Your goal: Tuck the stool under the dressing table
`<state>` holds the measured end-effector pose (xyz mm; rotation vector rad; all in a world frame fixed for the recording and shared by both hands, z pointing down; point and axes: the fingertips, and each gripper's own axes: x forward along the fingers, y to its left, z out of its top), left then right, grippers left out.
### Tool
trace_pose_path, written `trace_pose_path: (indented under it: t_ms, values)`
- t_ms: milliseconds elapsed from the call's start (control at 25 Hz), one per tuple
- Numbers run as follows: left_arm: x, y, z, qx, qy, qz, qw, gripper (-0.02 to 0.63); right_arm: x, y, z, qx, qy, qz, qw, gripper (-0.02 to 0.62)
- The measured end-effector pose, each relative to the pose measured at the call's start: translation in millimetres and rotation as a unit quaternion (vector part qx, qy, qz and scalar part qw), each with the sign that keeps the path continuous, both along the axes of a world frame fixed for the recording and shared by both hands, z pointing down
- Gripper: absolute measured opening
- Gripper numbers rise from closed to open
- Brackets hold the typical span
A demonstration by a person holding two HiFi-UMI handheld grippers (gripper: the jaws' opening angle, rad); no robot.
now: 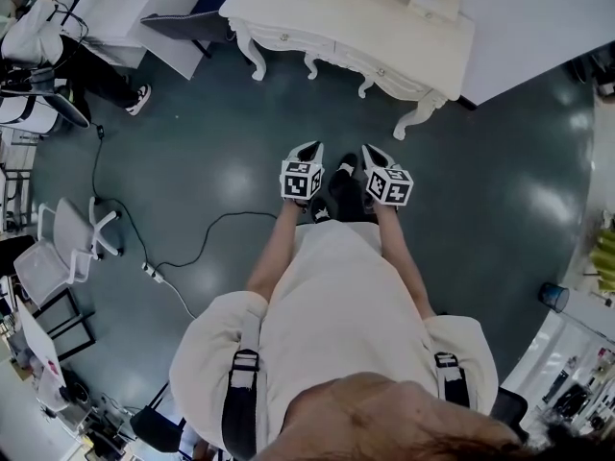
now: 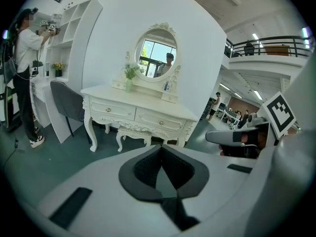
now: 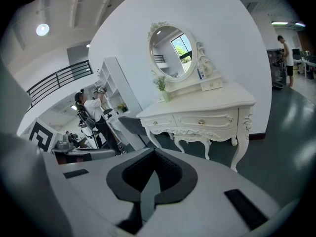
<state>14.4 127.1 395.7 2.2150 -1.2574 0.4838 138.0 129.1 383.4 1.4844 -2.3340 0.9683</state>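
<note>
The white dressing table (image 1: 365, 27) stands against the wall ahead, seen too in the left gripper view (image 2: 143, 107) and the right gripper view (image 3: 207, 107). A small white stool (image 2: 132, 131) sits beneath it between its legs; its curved legs (image 1: 312, 65) show under the front edge, and it appears again in the right gripper view (image 3: 191, 138). My left gripper (image 1: 309, 152) and right gripper (image 1: 371, 154) are held side by side above the dark floor, well short of the table. Both are shut on nothing, tips touching (image 2: 161, 149) (image 3: 154, 152).
A person (image 1: 43, 32) works at white shelves (image 2: 69, 28) to the left, beside a grey chair (image 2: 66, 102). A black cable (image 1: 207, 229) with a power strip crosses the floor left of me. White chairs (image 1: 62, 248) stand at far left. An oval mirror (image 2: 155, 51) tops the table.
</note>
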Motion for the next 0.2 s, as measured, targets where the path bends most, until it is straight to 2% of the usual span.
trace_pose_path:
  t_ms: [200]
  values:
    - [0.3, -2.1, -3.3, 0.002, 0.007, -0.003, 1.0, 0.014, 0.5, -1.7, -0.7, -0.001, 0.003, -0.001, 1.0, 0.041]
